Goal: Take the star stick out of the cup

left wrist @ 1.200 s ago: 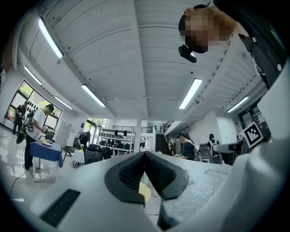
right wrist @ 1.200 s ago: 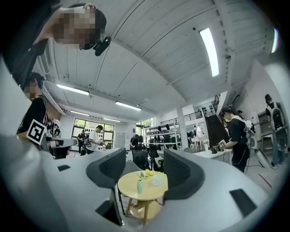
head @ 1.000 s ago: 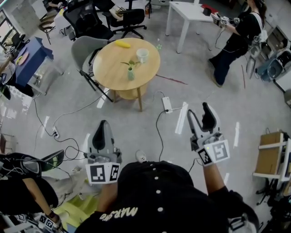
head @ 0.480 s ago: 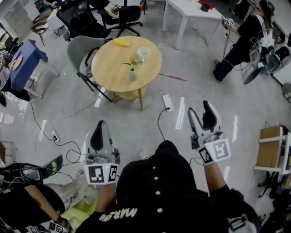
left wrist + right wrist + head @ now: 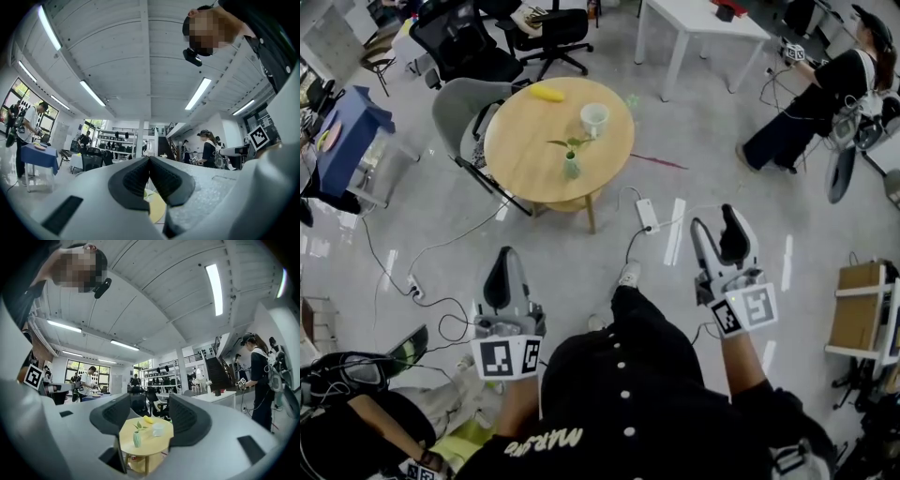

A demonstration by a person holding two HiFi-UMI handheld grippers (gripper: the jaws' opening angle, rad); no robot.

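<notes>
A white cup [image 5: 594, 118] stands on the round wooden table [image 5: 534, 141] far ahead of me; it also shows between the right jaws [image 5: 158, 429]. I cannot make out a star stick in the cup at this distance. My left gripper [image 5: 500, 260] hangs low at the left with its jaws pressed together and nothing between them [image 5: 150, 161]. My right gripper [image 5: 718, 231] is held at the right, jaws apart and empty [image 5: 149, 405], pointing toward the table [image 5: 152, 441]. Both grippers are well short of the table.
On the table are a small vase with a green sprig [image 5: 571, 165] and a banana [image 5: 547, 92]. A grey chair [image 5: 457, 112] stands at its left. Cables and a power strip [image 5: 646, 215] lie on the floor, with a thin pink stick [image 5: 656, 161] nearby. A person [image 5: 811, 103] stands at the right.
My foot has stepped forward into view below the power strip and the view has shifted slightly. Both grippers keep their poses and states.
</notes>
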